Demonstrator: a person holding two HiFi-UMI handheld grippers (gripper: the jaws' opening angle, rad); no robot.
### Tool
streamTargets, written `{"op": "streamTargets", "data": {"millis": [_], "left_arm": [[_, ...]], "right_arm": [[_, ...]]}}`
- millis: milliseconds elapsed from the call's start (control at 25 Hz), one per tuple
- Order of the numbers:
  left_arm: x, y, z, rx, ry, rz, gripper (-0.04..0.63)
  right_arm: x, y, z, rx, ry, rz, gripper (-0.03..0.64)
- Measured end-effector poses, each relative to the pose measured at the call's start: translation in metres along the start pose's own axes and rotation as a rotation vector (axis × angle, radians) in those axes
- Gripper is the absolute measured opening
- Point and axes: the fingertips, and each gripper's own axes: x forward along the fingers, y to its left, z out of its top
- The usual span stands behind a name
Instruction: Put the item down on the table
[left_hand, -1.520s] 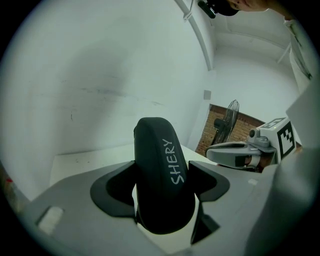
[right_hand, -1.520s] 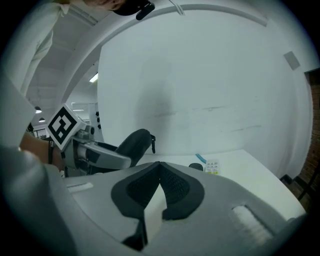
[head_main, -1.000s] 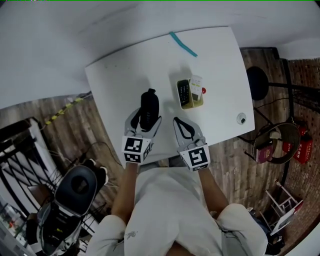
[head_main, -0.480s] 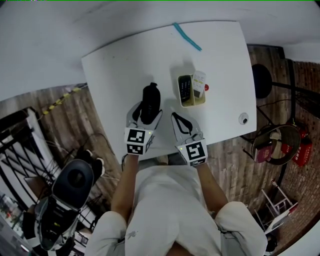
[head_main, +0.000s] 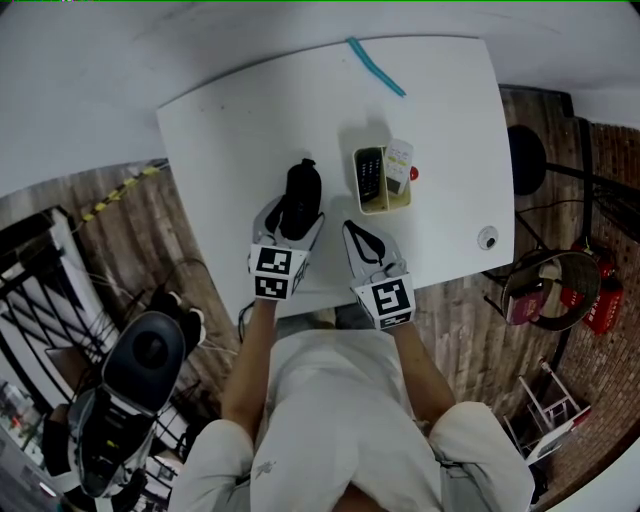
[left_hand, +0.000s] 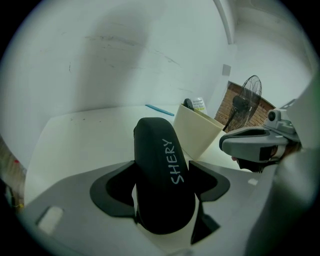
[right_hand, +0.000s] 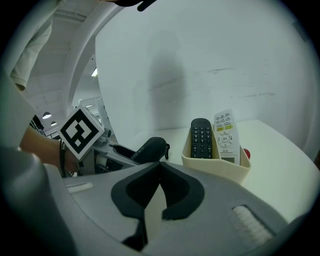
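A black oblong case (head_main: 300, 190) with "SHERY" printed on it (left_hand: 156, 145) sits between the jaws of my left gripper (head_main: 291, 222), which are closed on its sides (left_hand: 163, 172). It hangs low over the white table (head_main: 240, 130), just inside the near edge; I cannot tell if it touches the top. The right gripper view shows the case (right_hand: 150, 149) to the left of its jaws. My right gripper (head_main: 351, 232) is shut and empty (right_hand: 160, 165), beside the case over the near edge.
A cream holder (head_main: 382, 180) with a black remote (right_hand: 201, 137) and a white remote (right_hand: 226, 135) stands right of the case. A teal strip (head_main: 375, 65) lies at the far edge, a small round object (head_main: 487, 238) near the right edge. A black stool (head_main: 528, 160) stands to the right.
My left gripper has carried the black case a little farther in over the table, closer to level with the holder. The right gripper has barely moved.
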Motion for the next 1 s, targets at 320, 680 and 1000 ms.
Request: {"op": "streamTargets", "data": {"millis": [320, 680, 1000], "left_arm": [[0.011, 0.001, -0.001, 0.007, 0.022, 0.009, 0.355], [0.017, 0.001, -0.001, 0.046, 0.039, 0.019, 0.357], [0.019, -0.001, 0.0, 0.065, 0.044, 0.01, 0.36]], "right_arm": [[-0.001, -0.004, -0.003, 0.007, 0.007, 0.0, 0.003], [0.0, -0.005, -0.004, 0.011, 0.008, -0.001, 0.003], [-0.001, -0.004, -0.003, 0.012, 0.005, -0.007, 0.003]]}}
